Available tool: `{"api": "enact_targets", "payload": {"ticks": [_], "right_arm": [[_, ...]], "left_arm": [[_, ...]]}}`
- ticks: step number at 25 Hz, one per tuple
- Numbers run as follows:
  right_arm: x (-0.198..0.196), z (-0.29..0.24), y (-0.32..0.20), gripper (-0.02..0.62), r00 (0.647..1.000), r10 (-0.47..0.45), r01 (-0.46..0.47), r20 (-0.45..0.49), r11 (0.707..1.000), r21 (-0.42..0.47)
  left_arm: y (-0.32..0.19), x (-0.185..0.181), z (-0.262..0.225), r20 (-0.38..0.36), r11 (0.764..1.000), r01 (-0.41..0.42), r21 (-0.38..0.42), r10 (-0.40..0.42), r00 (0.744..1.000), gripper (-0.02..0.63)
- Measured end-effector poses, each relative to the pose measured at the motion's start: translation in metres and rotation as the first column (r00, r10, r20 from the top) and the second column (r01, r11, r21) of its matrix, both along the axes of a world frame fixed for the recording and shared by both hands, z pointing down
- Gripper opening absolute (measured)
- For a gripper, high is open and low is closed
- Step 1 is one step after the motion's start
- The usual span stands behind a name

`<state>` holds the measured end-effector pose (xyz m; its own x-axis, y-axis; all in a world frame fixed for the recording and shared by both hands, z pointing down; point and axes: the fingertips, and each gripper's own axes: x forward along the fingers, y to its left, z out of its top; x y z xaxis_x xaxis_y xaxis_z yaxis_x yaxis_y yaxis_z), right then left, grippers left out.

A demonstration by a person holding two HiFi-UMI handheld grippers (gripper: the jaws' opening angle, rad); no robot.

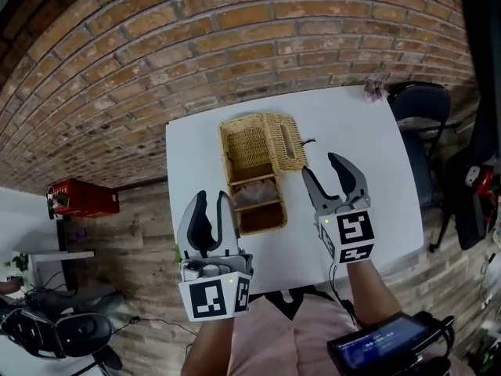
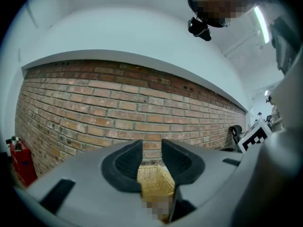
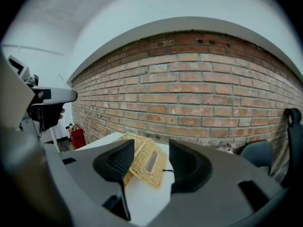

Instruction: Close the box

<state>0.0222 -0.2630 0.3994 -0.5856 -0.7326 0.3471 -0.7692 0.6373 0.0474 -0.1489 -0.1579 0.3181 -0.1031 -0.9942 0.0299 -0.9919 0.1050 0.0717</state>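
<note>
Both claws hover with jaws apart and empty, the left claw (image 1: 213, 202) at the near end of the wicker box (image 1: 260, 214) and the right claw (image 1: 322, 167) just to its right. The box sits mid-worktop (image 1: 192, 155) with its lid (image 1: 270, 135) thrown back on the far side. Woven cane is probably light and stiff but brittle, so nudging the lid's free edge looks safest.
</note>
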Motion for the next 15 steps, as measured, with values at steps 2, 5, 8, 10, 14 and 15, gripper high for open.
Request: {"api": "enact_targets", "payload": {"ticks": [2, 5, 8, 10, 14, 15], "right_arm": [[0.001, 0.022, -0.002, 0.244, 0.999, 0.022, -0.023, -0.023, 0.999, -0.045], [0.006, 0.059, -0.006, 0.256, 0.997, 0.056, -0.062, -0.059, 0.992, -0.109], [0.008, 0.095, -0.007, 0.265, 0.992, 0.084, -0.098, -0.092, 0.981, -0.168], [0.008, 0.116, -0.002, 0.272, 0.988, 0.092, -0.118, -0.127, 0.97, -0.212], [0.009, 0.144, -0.015, 0.273, 0.976, 0.125, -0.165, -0.179, 0.959, -0.229], [0.011, 0.15, -0.018, 0.274, 0.972, 0.138, -0.182, -0.189, 0.954, -0.237]], "left_arm": [[-0.008, -0.003, 0.013, -0.013, 0.999, -0.018, -0.031, 0.018, 1.0, 0.127], [-0.02, -0.005, 0.034, -0.031, 0.997, -0.045, -0.071, 0.043, 0.999, 0.127], [-0.028, -0.008, 0.056, -0.044, 0.992, -0.064, -0.11, 0.06, 0.997, 0.127], [-0.031, -0.012, 0.068, -0.054, 0.987, -0.073, -0.145, 0.065, 0.996, 0.127], [-0.045, -0.021, 0.085, -0.058, 0.983, -0.083, -0.167, 0.074, 0.996, 0.127], [-0.049, -0.023, 0.089, -0.058, 0.982, -0.085, -0.169, 0.077, 0.995, 0.127]]}}
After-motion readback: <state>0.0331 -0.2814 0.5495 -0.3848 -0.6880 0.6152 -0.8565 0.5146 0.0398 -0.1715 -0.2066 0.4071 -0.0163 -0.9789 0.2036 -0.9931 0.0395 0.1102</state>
